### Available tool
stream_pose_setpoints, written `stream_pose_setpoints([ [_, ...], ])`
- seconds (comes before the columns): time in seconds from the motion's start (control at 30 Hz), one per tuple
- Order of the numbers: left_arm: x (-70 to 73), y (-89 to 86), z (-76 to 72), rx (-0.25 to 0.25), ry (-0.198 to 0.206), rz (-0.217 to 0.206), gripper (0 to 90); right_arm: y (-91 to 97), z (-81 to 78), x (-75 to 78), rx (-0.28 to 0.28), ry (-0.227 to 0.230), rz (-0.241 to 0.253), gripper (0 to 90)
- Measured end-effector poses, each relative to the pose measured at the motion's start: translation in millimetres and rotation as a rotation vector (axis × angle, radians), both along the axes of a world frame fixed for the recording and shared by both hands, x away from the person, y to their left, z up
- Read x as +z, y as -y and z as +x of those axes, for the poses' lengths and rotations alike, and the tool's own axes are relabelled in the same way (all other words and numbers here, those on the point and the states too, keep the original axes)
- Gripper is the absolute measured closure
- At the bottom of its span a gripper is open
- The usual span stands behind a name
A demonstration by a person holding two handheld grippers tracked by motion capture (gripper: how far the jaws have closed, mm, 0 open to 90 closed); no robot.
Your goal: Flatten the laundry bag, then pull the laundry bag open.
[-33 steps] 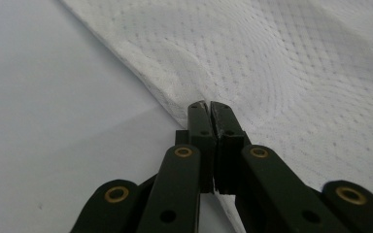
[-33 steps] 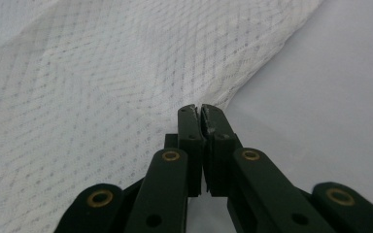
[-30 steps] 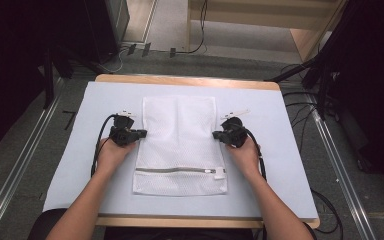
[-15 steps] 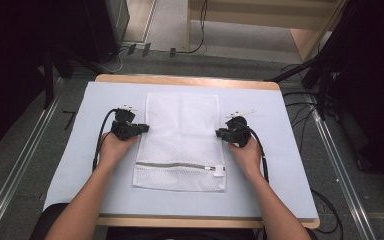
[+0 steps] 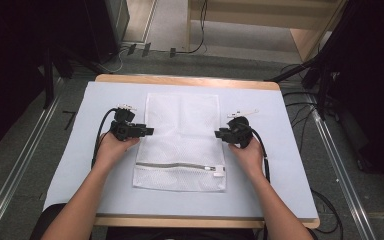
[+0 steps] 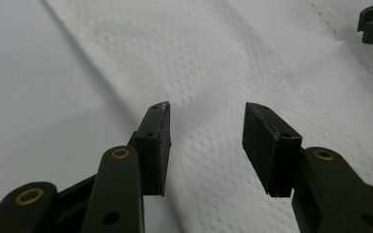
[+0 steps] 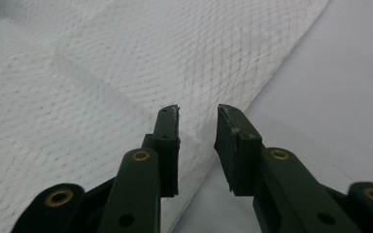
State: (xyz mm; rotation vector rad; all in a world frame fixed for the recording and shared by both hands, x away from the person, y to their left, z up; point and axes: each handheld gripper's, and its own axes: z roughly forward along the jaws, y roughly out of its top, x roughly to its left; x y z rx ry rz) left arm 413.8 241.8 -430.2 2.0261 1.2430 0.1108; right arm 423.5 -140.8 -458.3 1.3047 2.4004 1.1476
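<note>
Opening: my left gripper (image 5: 150,131) and right gripper (image 5: 218,133) jaws just parted, gripping nothing.
Bag: mesh laundry bag (image 5: 182,135) flat on worktop (image 5: 280,165).

Mesh bag (image 6: 252,58) runs past the frame edges in both gripper views; its zipper pull (image 5: 214,169) in the high view is too small to resolve.

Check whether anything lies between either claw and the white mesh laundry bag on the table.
Nothing visible does. The left claw sits at the left edge of the mesh laundry bag and the right claw at its right edge. Both have just been opening, with bare mesh under the gaps and nothing pinched. The white table cover beside them shows no obstacle.
</note>
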Motion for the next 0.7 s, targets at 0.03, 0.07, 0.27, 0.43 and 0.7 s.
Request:
stream_pose_setpoints([
  [0.03, 1.2, 1.1, -1.1, -0.003, 0.003, -0.003, 52.5, 0.7, -1.8, 1.6, 0.002, 0.001, 0.005, 72.2],
  [0.07, 3.2, 2.7, -2.7, -0.011, 0.005, -0.004, 51.8, 1.1, -3.3, 2.9, 0.005, 0.004, 0.007, 72.2],
  [0.27, 10.0, 8.6, -7.9, -0.043, 0.008, 0.0, 48.7, 9.0, -13.5, 12.4, 0.035, 0.013, 0.012, 72.2],
  [0.43, 15.3, 13.5, -14.2, -0.064, -0.013, -0.01, 46.2, 12.1, -24.6, 12.5, 0.062, 0.011, 0.012, 70.7],
  [0.7, 24.6, 29.7, -27.4, -0.123, 0.0, 0.003, 44.6, 16.9, -45.9, 8.4, 0.106, 0.02, 0.053, 67.8],
])
